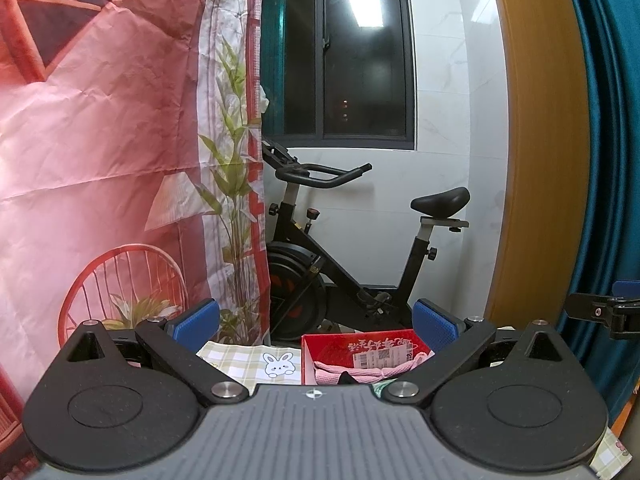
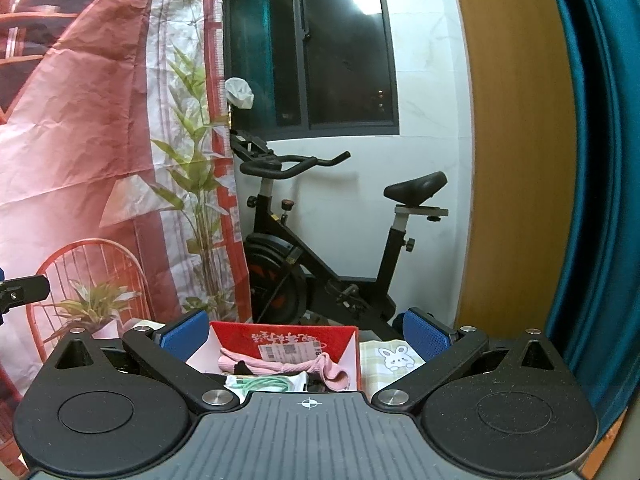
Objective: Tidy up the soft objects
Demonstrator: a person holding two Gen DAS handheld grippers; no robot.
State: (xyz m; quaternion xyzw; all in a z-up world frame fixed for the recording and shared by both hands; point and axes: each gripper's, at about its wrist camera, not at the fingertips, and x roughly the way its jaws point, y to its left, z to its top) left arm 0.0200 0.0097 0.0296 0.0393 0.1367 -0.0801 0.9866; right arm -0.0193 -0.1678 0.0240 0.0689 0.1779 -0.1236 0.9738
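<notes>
On the worktop (image 1: 240, 356) in front of me lies a checked cloth with a cartoon rabbit (image 1: 278, 364) printed on it, and on that cloth stands an open red box (image 2: 288, 336) with a white shipping label on its inner wall. Inside the box I see a pink soft cloth (image 2: 320, 368) draped across the middle, with a green cord (image 2: 266, 383) on something white at the near side and a dark item between them that I cannot make out.

Behind the worktop a black exercise bike (image 1: 340, 264) stands on the floor against a white wall under a dark window (image 1: 340, 52). A creased printed backdrop (image 1: 112, 140) with a red chair and green plants hangs on the left; a wooden panel (image 1: 536, 140) and a teal curtain (image 1: 608, 140) close off the right.

My left hand-held gripper (image 1: 316, 320) is held level above the near edge of the worktop, blue pads spread wide, nothing between them, the box lying just right of its centre line. My right hand-held gripper (image 2: 306, 330) sits level too, equally spread and empty, with the box framed between its pads.
</notes>
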